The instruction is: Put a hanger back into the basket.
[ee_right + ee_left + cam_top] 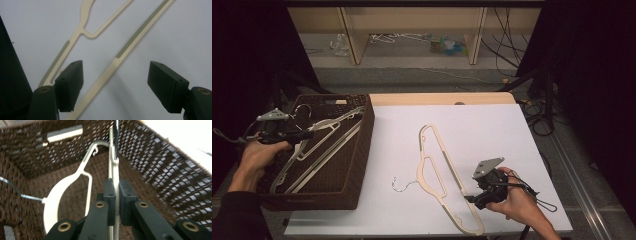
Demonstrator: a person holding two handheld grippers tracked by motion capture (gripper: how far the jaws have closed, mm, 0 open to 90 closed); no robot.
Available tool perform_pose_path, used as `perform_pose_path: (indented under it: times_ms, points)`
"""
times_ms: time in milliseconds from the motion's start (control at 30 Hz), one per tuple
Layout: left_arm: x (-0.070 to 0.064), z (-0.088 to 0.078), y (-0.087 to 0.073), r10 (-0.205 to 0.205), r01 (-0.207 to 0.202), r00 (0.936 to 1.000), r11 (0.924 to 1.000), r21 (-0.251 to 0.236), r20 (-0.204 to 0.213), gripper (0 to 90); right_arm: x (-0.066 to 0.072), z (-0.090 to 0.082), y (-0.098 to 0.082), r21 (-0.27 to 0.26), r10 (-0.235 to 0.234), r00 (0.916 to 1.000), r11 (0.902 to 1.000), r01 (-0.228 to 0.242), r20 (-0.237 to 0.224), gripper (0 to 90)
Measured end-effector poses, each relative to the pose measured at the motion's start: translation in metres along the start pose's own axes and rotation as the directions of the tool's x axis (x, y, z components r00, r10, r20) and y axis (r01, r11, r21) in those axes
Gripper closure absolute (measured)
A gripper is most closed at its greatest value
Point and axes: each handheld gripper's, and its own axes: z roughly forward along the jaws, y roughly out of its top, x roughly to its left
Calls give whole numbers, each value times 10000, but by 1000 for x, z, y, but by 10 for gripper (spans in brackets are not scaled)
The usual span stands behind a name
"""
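Two cream plastic hangers are in hand. The first hanger [114,173] is inside the brown woven basket [362,150] at the desk's left edge, clamped edge-on between the pads of the left gripper [307,134], which are clenched on its thin flat bar just below the metal hook stem. Other hangers [319,145] lie beneath it in the basket.

The second hanger [437,175] lies flat on the white desk [492,130], near the front edge, right of centre, its wire hook [401,185] pointing left. The right gripper [473,198] stands released over its lower bar [117,60], jaws wide apart either side, pads not touching.

Judgement on handling: each hanger appears light and stiff, thin in section, with a smooth finish likely to slip and pivot in a narrow pinch. The ribbed grey strips [140,31] along the arms offer better friction. Lying flat, the bar leaves little clearance beneath; the pads should close across its width, close to the desk. A hold near the neck would limit swing; the hook may snag the basket weave.
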Motion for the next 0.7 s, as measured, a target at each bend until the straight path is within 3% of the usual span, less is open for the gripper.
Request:
perform_pose_path:
  times_ms: [33, 100, 133, 200, 233, 267, 300, 333, 367, 400, 467, 533, 600, 633, 700]
  points:
    - [1, 2, -2, 22, -21, 9999, 10000, 73, -110, 848, 0, 0, 0, 3, 21, 10000, 10000, -21, 9, 299]
    - [1, 5, -7, -322, 323, 9991, 9995, 37, -257, 835, -1, 1, 0, -11, -108, 9999, 9999, 108, -40, 299]
    - [5, 5, -7, 182, -182, 9993, 9998, 7, -328, 828, -1, 1, 0, -11, -112, 9999, 9999, 112, -41, 299]
    - [4, 5, -10, -346, 347, 9979, 9994, 2, -555, 793, -1, 1, 0, 21, -53, 10000, 10000, 53, -43, 299]
    - [8, 4, -9, 89, -90, 9983, 10000, -5, -583, 777, -1, 1, 0, 29, -43, 10000, 10000, 43, -58, 299]
    - [10, 3, -10, 192, -184, 9969, 9998, 113, -764, 750, -1, 1, 0, 32, -42, 10000, 10000, 42, -56, 299]
    - [10, 2, -10, 13, 1, 9959, 9999, 154, -900, 695, -1, 1, 0, 12, -60, 10000, 10000, 60, -63, 300]
    - [12, -1, -10, 225, -177, 9930, 9989, 424, -1162, 664, -1, 1, 0, 20, -77, 9999, 10000, 77, -95, 299]
    - [8, -2, -13, -217, 314, 9877, 9977, 606, -1547, 628, -1, 1, 0, 11, -77, 9999, 10000, 77, -94, 299]
    - [10, -3, -12, 72, 31, 9906, 9971, 757, -1366, 577, -1, 1, 0, 17, -68, 9999, 10000, 68, -93, 299]
    - [10, -6, -11, 39, 69, 9898, 9971, 757, -1421, 497, 0, 2, 0, -7, -7, 10000, 10000, 7, -46, 299]
    - [1, -12, -11, -426, 576, 9818, 9954, 762, -1853, 478, 0, 2, 0, 0, -32, 10000, 10000, 32, -58, 300]
    - [-5, -18, -9, -400, 506, 9834, 9972, 556, -1770, 462, 0, 2, 0, -2, 39, 10000, 10000, -39, -36, 300]
    - [-11, -20, -8, -617, 706, 9814, 9966, 425, -1818, 458, 0, 3, 0, -11, 17, 10000, 10000, -17, -47, 299]
    - [-24, -28, -4, -476, 499, 9870, 9987, 115, -1535, 460, 0, 3, 0, -1, 25, 10000, 10000, -25, -48, 299]
